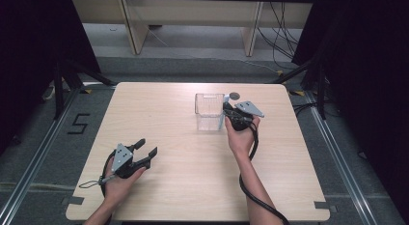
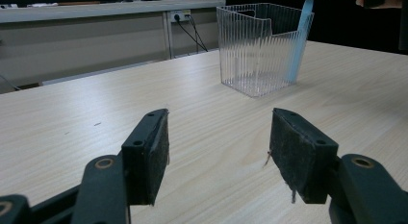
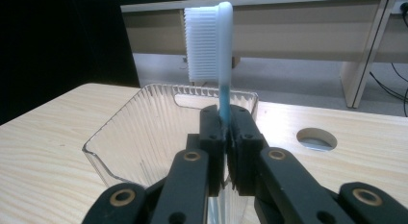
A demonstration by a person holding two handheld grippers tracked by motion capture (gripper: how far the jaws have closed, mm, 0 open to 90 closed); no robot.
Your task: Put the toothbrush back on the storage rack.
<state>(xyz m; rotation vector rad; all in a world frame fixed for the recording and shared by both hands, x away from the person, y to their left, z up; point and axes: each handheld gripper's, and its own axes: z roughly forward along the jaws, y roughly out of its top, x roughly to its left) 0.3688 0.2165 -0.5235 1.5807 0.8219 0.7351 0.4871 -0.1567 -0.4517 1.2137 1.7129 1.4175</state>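
A toothbrush (image 3: 222, 51) with a white bristled head and a light blue handle stands upright, head on top, and my right gripper (image 3: 226, 132) is shut on its handle. In the high view the right gripper (image 1: 225, 111) is at the right side of a clear ribbed container (image 1: 210, 111) in the middle of the table. The blue handle (image 2: 299, 41) reaches down along that container's (image 2: 255, 48) right corner; I cannot tell whether it is inside or outside the wall. My left gripper (image 1: 147, 151) rests open near the table's front left, its pads (image 2: 150, 156) wide apart with nothing between them.
A round hole (image 1: 234, 95) is cut in the tabletop just behind the container. The light wooden table (image 1: 169, 186) has bare room left and front of the container. Beyond its far edge are a wooden bench (image 1: 193, 17) and floor cables (image 1: 284, 36).
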